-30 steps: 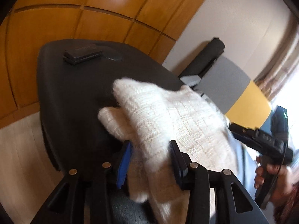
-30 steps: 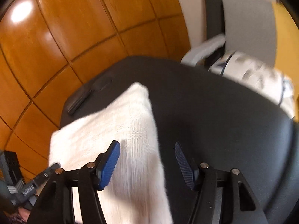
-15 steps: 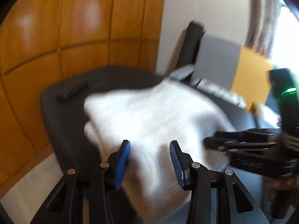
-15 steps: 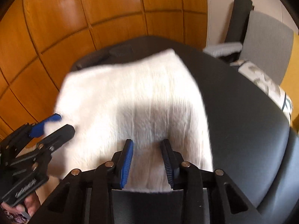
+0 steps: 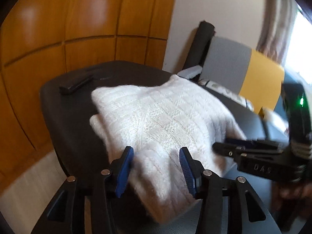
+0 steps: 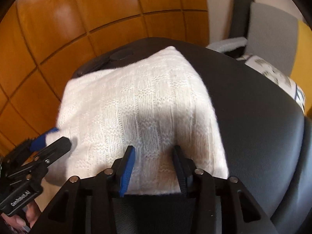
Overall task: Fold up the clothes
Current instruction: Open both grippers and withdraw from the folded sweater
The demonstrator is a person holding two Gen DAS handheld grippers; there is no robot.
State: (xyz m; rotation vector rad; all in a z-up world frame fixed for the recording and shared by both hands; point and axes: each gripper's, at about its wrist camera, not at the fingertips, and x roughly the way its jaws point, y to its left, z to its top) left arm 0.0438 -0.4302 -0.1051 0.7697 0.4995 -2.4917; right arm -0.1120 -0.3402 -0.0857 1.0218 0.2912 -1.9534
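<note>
The white sweater point(image 5: 156, 120), folded on the black seat point(image 6: 253, 107), was being let go at its six-o'clock edge as the left gripper point(image 5: 156, 167) and right gripper point(image 6: 154, 165) spread open around the knit, so drawing both clear seemed called for next.

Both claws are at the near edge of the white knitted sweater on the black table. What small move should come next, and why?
Probably draw both claws back off the white sweater. It already lies folded and fairly flat on the black table, and the left claw and right claw are both opening, with the near edge loose between their pads.
</note>
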